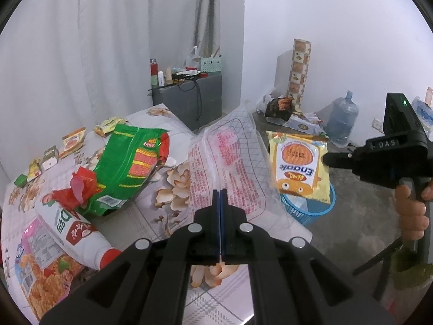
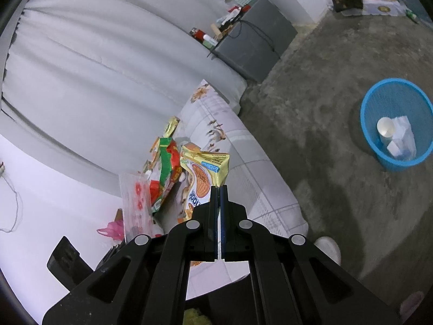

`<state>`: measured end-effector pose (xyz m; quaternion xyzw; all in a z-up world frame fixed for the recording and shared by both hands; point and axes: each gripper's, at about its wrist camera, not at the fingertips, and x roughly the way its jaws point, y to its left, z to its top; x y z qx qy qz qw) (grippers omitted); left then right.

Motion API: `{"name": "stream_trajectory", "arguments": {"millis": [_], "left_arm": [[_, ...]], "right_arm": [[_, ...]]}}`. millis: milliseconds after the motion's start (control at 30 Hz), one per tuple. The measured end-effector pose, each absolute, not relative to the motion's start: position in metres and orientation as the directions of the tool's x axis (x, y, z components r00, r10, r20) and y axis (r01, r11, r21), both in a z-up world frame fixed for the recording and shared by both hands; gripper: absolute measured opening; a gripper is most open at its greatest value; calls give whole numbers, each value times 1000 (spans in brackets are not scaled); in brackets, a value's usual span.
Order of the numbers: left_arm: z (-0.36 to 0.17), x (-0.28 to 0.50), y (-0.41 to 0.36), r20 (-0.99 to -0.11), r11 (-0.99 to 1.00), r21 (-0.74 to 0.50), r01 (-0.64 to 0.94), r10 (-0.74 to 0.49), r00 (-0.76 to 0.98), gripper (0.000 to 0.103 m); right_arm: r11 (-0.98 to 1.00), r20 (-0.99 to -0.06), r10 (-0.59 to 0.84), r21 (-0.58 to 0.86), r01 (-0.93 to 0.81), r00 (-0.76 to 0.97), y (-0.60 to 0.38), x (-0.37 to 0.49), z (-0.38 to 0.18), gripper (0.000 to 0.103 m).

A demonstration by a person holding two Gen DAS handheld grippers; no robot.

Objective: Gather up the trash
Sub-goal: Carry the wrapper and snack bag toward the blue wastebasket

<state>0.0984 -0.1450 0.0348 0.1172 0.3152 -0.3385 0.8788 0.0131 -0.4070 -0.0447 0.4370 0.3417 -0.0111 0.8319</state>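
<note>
Left gripper (image 1: 219,191) clamps the clear wrapper (image 1: 230,162), raised at 12 o'clock. Right gripper (image 2: 219,188) pinches the yellow snack packet (image 2: 204,173); blue basket (image 2: 379,151) sits on the floor at 2 o'clock.

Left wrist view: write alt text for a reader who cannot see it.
The left gripper is shut on a clear plastic wrapper with red print, lifted above a floral-covered table strewn with snack packaging. To the right, the right gripper holds a yellow snack packet over a blue basket on the concrete floor.
</note>
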Motion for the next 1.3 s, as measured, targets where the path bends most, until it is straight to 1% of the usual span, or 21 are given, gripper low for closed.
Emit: {"name": "stream_trajectory", "arguments": {"millis": [300, 900, 1300], "left_arm": [[45, 107, -154, -610, 703, -8, 711, -567, 554, 0], [55, 106, -202, -601, 641, 25, 767, -603, 524, 0], [53, 97, -256, -624, 566, 29, 824, -634, 457, 0]], "right_arm": [[581, -566, 218, 730, 361, 795, -412, -8, -49, 0], [505, -519, 175, 777, 376, 837, -439, -40, -62, 0], [453, -503, 115, 794, 406, 857, -460, -70, -71, 0]]}}
